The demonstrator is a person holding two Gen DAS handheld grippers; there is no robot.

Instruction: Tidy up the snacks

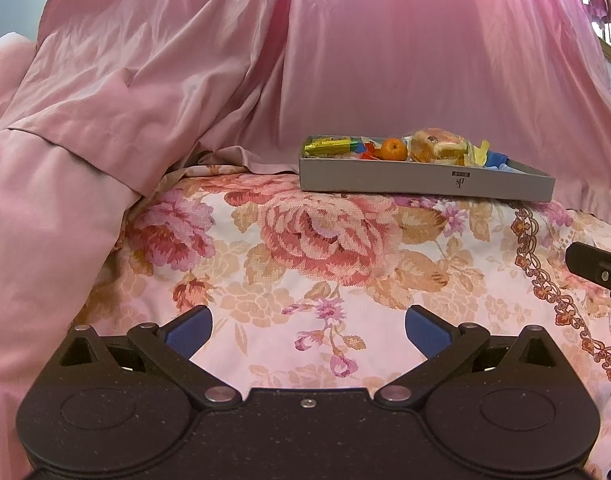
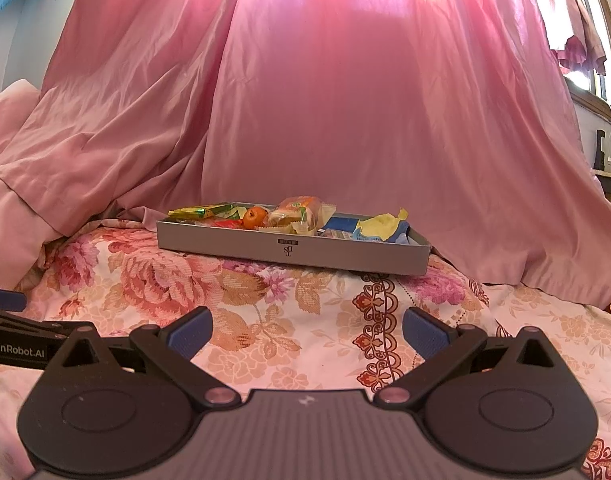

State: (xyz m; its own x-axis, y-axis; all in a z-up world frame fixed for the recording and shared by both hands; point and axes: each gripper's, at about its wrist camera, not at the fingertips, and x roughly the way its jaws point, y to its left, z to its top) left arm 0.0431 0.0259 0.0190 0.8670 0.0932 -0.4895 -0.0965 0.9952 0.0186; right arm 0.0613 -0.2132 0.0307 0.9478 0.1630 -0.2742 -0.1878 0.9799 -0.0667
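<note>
A shallow grey box (image 1: 385,178) (image 2: 225,240) rests on the floral cloth at the far side, holding snacks. Inside it lie a small orange (image 1: 394,149) (image 2: 254,217), a wrapped bread pack (image 1: 439,147) (image 2: 295,212), a green-yellow packet (image 1: 329,146) (image 2: 197,212) and blue and yellow wrappers (image 1: 493,158) (image 2: 379,226). My left gripper (image 1: 308,330) stands open, low over the cloth, well short of the box, with nothing between its blue pads. My right gripper (image 2: 307,330) is open too, empty, at a like distance from the box. The left gripper's side (image 2: 9,336) shows at the right wrist view's left edge.
A floral cloth (image 1: 305,248) (image 2: 305,300) covers the surface between the grippers and the box. Pink curtain fabric (image 1: 345,60) (image 2: 345,100) hangs behind the box and bunches onto the cloth at the left. A window (image 2: 597,72) shows at far right.
</note>
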